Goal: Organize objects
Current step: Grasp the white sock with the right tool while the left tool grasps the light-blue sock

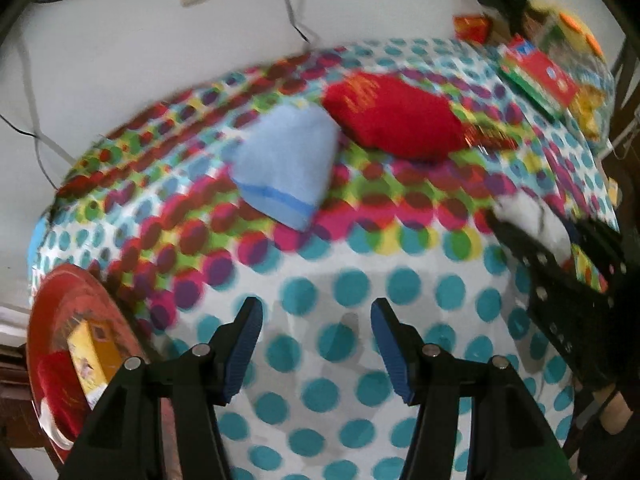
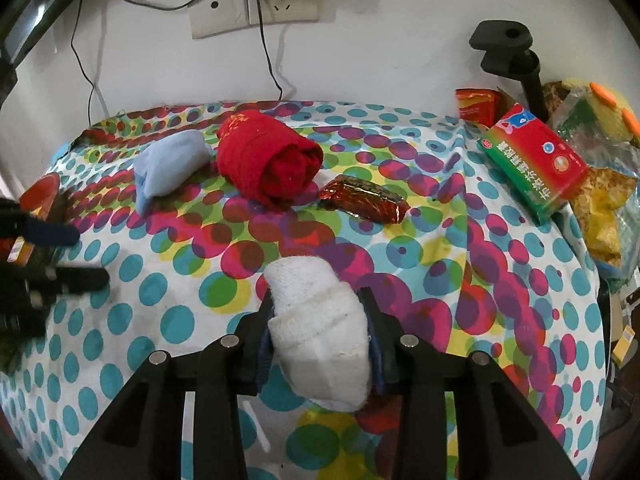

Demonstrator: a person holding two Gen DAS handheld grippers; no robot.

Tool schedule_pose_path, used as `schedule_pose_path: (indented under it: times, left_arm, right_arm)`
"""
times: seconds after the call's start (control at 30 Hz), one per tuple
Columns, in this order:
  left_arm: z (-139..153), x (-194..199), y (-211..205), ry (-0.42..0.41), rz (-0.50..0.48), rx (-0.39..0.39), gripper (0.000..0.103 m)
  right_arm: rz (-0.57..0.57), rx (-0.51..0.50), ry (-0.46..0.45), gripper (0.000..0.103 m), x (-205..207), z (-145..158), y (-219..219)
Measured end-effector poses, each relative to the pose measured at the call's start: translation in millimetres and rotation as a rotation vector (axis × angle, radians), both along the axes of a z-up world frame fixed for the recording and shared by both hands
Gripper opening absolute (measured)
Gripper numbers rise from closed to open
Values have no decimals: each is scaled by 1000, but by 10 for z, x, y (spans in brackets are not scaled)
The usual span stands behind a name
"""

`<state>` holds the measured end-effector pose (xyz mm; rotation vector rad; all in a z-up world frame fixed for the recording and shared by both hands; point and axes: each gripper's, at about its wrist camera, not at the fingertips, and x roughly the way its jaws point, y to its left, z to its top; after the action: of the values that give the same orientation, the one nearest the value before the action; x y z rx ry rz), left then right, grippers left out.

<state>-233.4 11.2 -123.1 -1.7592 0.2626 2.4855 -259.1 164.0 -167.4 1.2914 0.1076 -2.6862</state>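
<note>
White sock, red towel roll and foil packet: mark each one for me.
White sock [image 2: 320, 320], right wrist view, its middle fold.
Red towel roll [image 2: 268, 164], right wrist view, its side.
Foil packet [image 2: 364, 199], right wrist view, its top face.

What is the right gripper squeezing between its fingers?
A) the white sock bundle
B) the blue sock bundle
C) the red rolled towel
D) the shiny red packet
A: in the right wrist view the white sock bundle sits pinched between the right gripper fingers, while the other three things lie apart on the dotted cloth.

Even indoor light; left view motion-blurred, right sharp; fisheye edges dark.
</note>
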Motion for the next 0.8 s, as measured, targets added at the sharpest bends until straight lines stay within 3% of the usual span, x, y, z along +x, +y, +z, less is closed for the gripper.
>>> schedule_pose_path:
  times: [0.17, 0.27, 0.47, 0.8]
  left_arm:
    - [65, -296, -187, 37, 18, 65, 58]
    - [47, -413, -260, 44, 33, 50, 58]
    - [5, -592, -175, 32, -33, 101, 58]
    - [-174, -1120, -3, 58, -50, 59, 58]
  right_arm:
    - [5, -13, -1, 36, -1, 16, 20]
    - [10, -15, -2, 37, 7, 16, 23]
    - [18, -28, -3, 39, 29, 16, 45]
    - [31, -40, -3, 40, 31, 9, 67]
